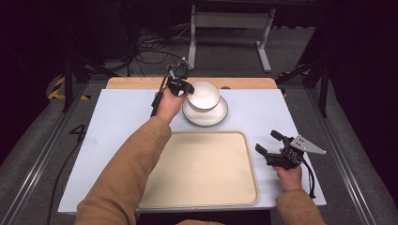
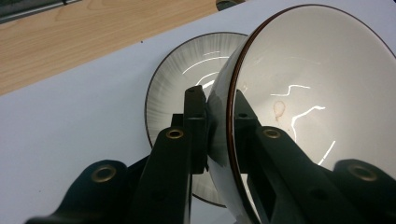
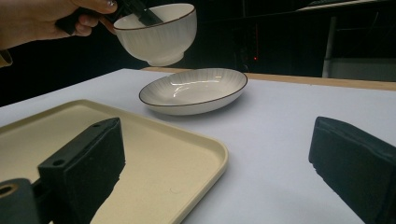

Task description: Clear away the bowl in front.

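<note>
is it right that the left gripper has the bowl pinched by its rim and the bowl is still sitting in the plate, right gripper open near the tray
Not quite. The left gripper does pinch the bowl by its rim, but the right gripper view shows the bowl lifted clear above the plate, not sitting in it. The right gripper is open beside the tray.

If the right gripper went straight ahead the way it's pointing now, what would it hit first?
Probably the shallow white dark-rimmed plate, which lies ahead between the open right gripper's jaws across bare white tabletop. The beige tray's corner sits just left of that line, though depth is uncertain.
</note>
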